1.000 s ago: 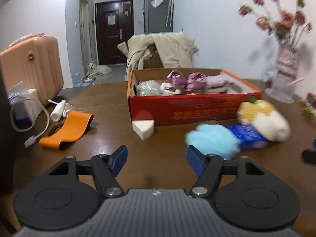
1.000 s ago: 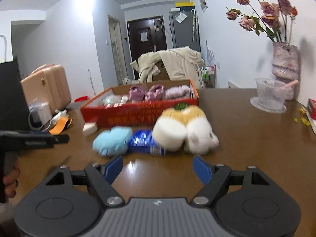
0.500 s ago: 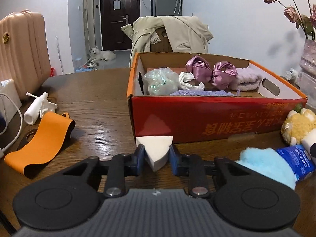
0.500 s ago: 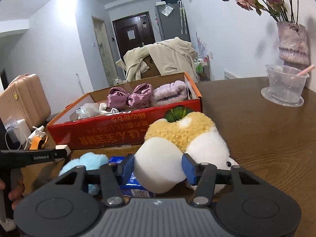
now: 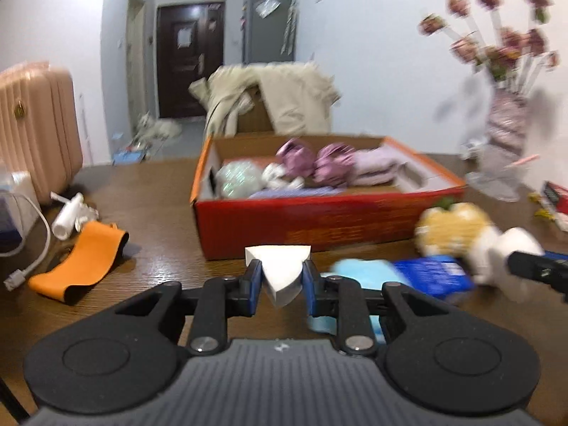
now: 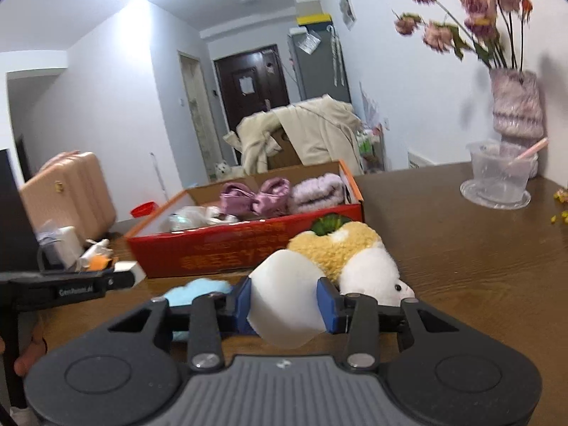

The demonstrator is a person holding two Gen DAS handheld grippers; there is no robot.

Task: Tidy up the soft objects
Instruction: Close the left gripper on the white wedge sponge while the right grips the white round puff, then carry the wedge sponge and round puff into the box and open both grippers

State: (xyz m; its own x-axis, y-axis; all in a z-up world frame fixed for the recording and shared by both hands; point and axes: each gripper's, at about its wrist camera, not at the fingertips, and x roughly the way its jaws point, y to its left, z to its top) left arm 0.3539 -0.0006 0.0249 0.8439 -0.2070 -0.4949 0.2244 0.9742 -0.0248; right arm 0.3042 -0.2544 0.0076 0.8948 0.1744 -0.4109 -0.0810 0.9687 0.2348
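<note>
Near the red box (image 5: 319, 227): left tool (image 5: 280, 280) pinching white sponge (image 5: 278, 269), right tool (image 6: 284, 301) clamping plush toy (image 6: 340, 259). Carry step, probably. Next, over the rim and release.

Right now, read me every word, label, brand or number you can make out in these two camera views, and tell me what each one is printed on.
"GenRobot.ai", roughly, in white: on the black body of the left gripper, seen from the right wrist view; slightly blurred.
Gold characters on the red cardboard box front: upside down, unreadable.
White print on the blue packet: blurred.
Paper on the dark door: too small.
Red book at the table edge: blurred.
</note>
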